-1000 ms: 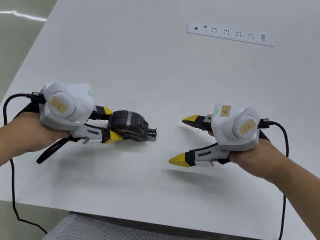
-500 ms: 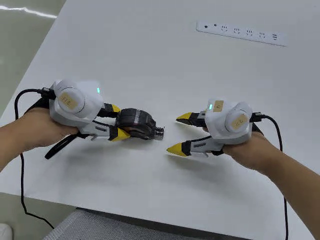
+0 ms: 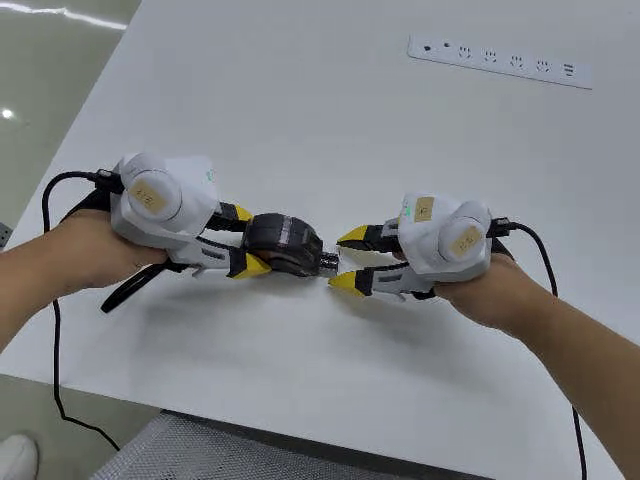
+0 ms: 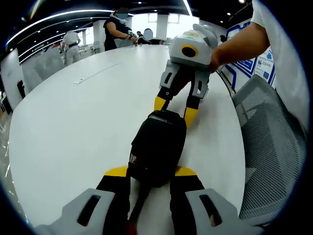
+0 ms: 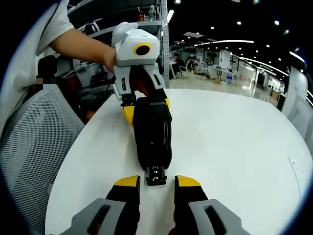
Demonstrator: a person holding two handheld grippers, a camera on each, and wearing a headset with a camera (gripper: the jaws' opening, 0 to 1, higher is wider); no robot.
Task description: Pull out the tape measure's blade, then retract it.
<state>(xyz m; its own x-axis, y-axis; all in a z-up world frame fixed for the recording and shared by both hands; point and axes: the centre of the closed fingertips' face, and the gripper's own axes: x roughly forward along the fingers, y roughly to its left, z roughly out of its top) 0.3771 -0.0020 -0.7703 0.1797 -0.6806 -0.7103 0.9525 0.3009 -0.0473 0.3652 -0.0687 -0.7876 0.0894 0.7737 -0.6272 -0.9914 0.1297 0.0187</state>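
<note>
My left gripper [image 3: 250, 240] is shut on the black tape measure [image 3: 285, 243], which rests on the white table [image 3: 300, 120]. Its case points right, and the metal blade tip [image 3: 327, 265] sticks out of its front. My right gripper [image 3: 345, 262] faces it from the right, open, one yellow fingertip on each side of the blade tip. In the right gripper view the blade tip [image 5: 156, 175] sits just ahead of my right gripper [image 5: 157, 183], with small gaps to both fingers. In the left gripper view the tape measure [image 4: 157, 147] lies between the jaws of my left gripper [image 4: 151, 172].
A white power strip [image 3: 500, 62] lies at the far right of the table. The table's near edge runs just below the hands, with a mesh chair [image 3: 180, 450] under it. Black cables trail from both grippers. People stand far off across the room.
My right gripper has moved left up to the tape measure's front, and its jaws have narrowed around the blade tip. The left gripper keeps its hold on the case.
</note>
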